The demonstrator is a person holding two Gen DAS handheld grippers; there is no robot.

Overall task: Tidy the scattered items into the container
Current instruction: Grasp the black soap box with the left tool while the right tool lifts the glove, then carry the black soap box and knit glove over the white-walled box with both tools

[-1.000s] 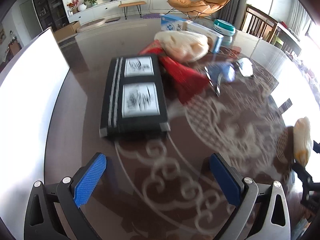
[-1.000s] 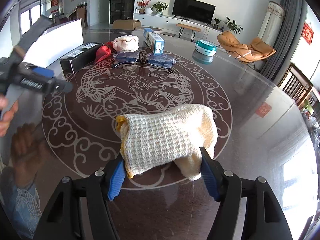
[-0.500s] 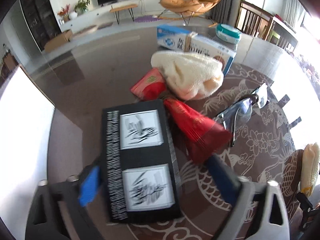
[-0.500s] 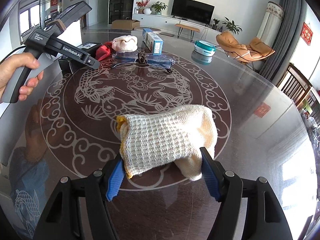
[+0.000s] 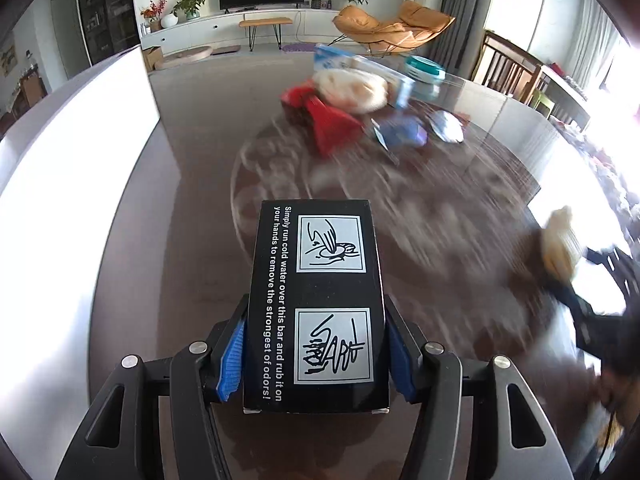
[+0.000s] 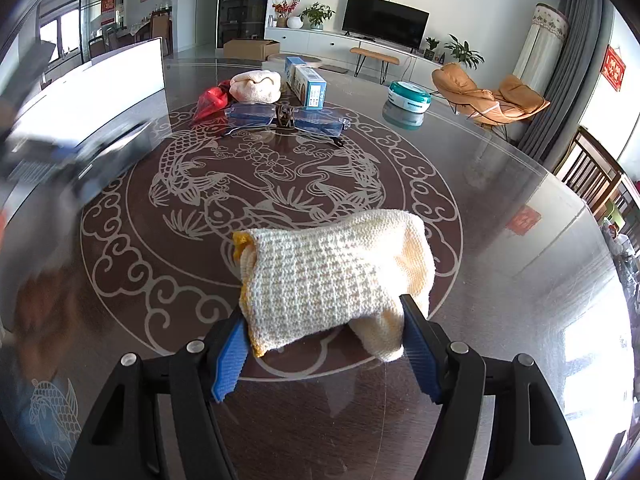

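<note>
Glossy counter point(image 6: 500, 208) underneath: my left fingers point(image 5: 316, 354) are closing on the black box point(image 5: 316, 304), right fingers point(image 6: 326, 350) clamping the knitted cloth point(image 6: 332, 272). Gripped near one end, the box could tip out.

Your left tongs point(image 5: 316, 354) point steeply down, jaws closing, blue pads against both long sides of the black box point(image 5: 316, 300). Your right tongs point(image 6: 326, 346) also angle down, pads pressed on either side of the cream knitted cloth point(image 6: 332, 276).
</note>
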